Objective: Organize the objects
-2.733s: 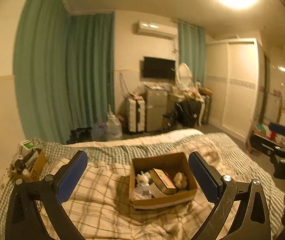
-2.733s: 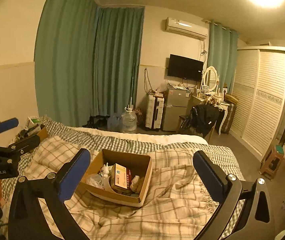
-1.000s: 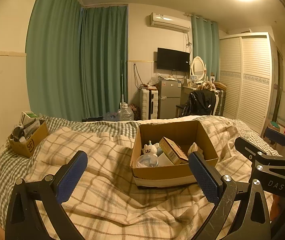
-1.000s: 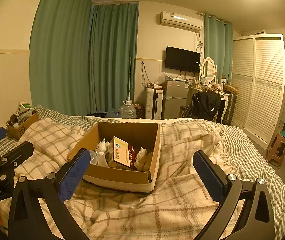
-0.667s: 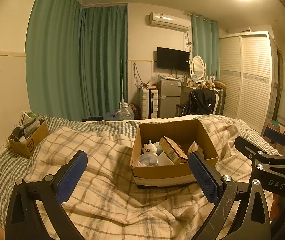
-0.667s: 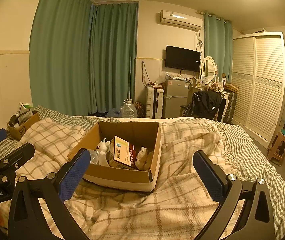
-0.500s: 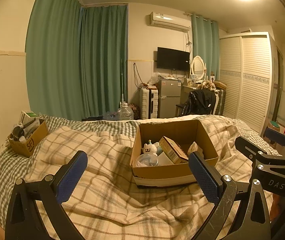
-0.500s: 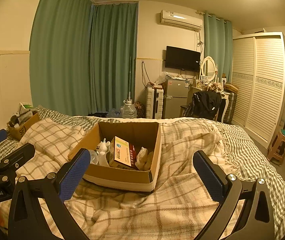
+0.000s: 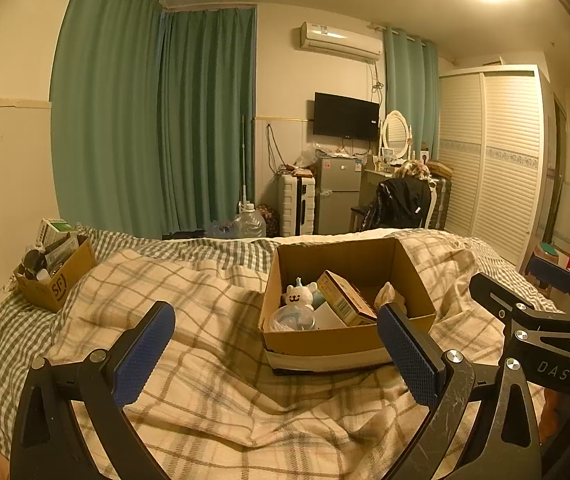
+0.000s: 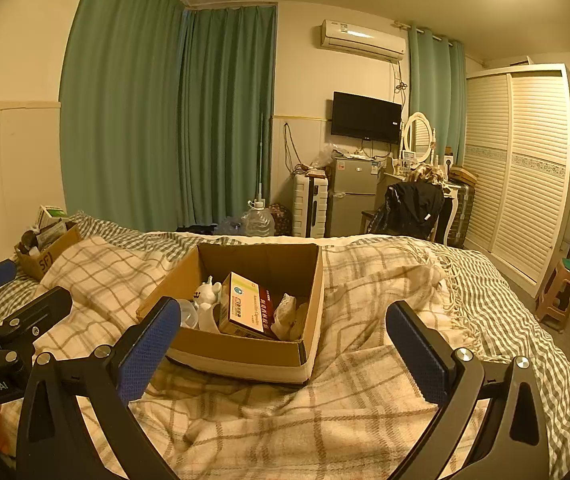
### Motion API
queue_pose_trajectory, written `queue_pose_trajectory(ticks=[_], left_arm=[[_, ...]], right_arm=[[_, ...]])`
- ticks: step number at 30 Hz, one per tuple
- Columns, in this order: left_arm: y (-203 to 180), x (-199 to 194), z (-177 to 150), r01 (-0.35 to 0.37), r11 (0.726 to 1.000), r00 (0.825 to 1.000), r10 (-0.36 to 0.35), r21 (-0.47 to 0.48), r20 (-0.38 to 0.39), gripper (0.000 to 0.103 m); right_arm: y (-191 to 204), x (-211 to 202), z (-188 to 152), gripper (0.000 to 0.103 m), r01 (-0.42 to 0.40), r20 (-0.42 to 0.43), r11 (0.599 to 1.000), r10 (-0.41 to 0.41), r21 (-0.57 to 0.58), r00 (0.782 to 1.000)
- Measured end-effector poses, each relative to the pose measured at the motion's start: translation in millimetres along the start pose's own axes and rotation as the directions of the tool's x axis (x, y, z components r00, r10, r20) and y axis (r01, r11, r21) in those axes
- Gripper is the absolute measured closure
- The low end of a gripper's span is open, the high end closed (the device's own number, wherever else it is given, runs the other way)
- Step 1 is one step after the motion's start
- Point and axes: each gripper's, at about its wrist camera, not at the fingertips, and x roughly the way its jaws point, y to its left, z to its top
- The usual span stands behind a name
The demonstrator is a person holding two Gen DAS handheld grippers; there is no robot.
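Note:
An open cardboard box (image 9: 325,344) (image 10: 241,350) sits on the plaid blanket in front of both grippers. Inside lie a white bear toy (image 9: 297,295) (image 10: 205,294), a printed carton (image 9: 345,298) (image 10: 247,306), a clear round item (image 9: 291,318) and crumpled white wrapping (image 10: 287,310). My left gripper (image 9: 275,350) is open and empty, just short of the box. My right gripper (image 10: 283,346) is open and empty, at the box's near wall. The right gripper shows at the right edge of the left wrist view (image 9: 541,300); the left gripper shows at the left edge of the right wrist view (image 10: 5,300).
A smaller cardboard box (image 9: 55,276) (image 10: 45,254) of odds and ends stands at the bed's far left by the wall. The plaid blanket (image 9: 205,320) is rumpled. Beyond the bed are a water jug (image 9: 251,220), suitcase, small fridge and chair.
Since 2.7 s ago both grippers dropped lower and came closer to the box. Over the last second nothing has visibly moved.

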Motion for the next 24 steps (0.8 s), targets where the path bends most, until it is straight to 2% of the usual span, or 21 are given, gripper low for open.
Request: queue_pose_trajectory(ticks=[24], left_arm=[[-7.9, -0.8, -0.2, -0.012, 0.999, 1.0, 0.012, 0.034, -0.005, 0.0]], right_arm=[[-0.4, 0.6, -1.8, 0.0, -0.003, -0.005, 1.0, 0.003, -0.003, 1.0]])
